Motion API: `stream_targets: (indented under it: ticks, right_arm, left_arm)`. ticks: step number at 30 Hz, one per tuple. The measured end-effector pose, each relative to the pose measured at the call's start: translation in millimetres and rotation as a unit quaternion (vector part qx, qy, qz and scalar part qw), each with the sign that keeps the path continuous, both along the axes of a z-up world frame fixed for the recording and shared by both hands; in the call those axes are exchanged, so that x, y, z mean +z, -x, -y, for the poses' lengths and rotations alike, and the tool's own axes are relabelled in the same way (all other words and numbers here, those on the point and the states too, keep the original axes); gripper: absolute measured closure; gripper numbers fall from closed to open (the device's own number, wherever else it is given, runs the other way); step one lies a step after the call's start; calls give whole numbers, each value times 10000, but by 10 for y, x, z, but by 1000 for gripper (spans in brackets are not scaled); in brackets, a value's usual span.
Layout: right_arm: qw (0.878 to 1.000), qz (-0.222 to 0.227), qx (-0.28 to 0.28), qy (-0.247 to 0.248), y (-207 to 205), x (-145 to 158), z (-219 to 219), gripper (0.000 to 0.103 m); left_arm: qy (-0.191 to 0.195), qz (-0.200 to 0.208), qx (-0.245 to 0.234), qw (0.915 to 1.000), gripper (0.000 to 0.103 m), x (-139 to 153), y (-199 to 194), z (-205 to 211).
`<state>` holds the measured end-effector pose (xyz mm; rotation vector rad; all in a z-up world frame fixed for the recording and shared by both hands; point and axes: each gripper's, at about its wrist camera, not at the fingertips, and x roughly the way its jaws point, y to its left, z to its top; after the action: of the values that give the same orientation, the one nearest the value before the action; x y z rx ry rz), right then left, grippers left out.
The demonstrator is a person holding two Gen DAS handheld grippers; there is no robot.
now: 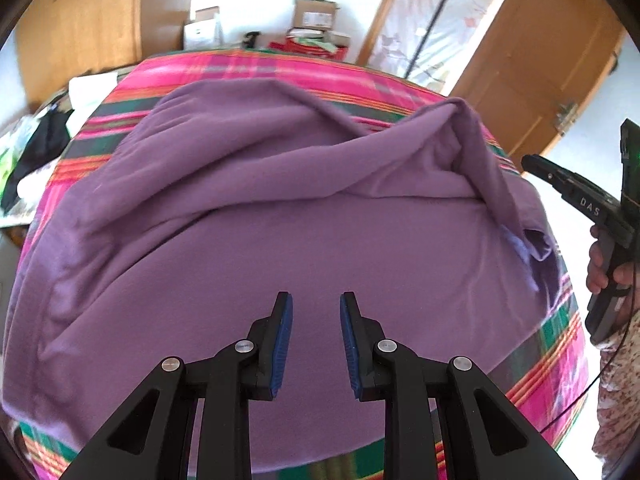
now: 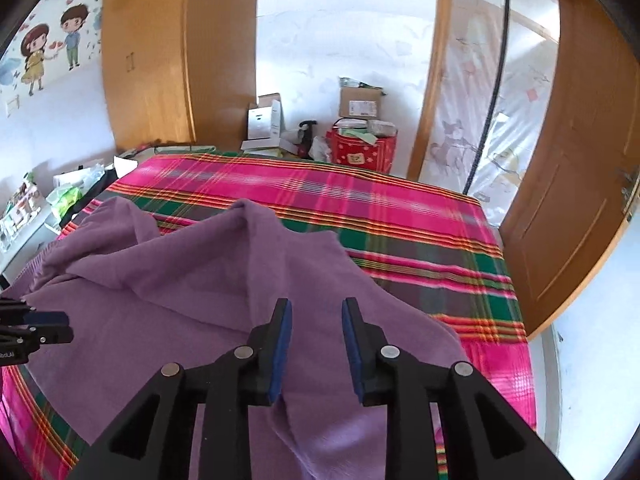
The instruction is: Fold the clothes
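We hold our left gripper (image 1: 316, 300) and right gripper (image 2: 316, 306) parted and empty just above the purple garment (image 1: 280, 220), its rumpled folds lying ahead.

Garment (image 1: 280, 240) on bedspread (image 2: 400, 232), boxes (image 2: 360, 104) behind bed, door (image 2: 580, 200) right

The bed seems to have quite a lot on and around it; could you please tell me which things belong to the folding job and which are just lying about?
Part of the job:
- purple garment, half folded
- plaid bedspread under it
- left gripper, open and empty
- right gripper, open and empty

Just lying about:
- cardboard box
- red bag
- white boxes
- black clothing beside the bed
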<state>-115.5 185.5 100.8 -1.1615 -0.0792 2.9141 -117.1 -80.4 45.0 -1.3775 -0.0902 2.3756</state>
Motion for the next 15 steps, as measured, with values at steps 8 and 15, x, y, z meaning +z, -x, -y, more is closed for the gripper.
stream_targets:
  ticks: [8,15]
  right_arm:
    - [9999,60,-106,117,-291,-96,-290,71]
    - [9983,306,493,-99,-453,-272,-203,65]
  left_arm:
    - [-166,-146,-848,9962,78,240,277,-707]
    - [-1019,506,-1211,9861,61,191,642,-1371]
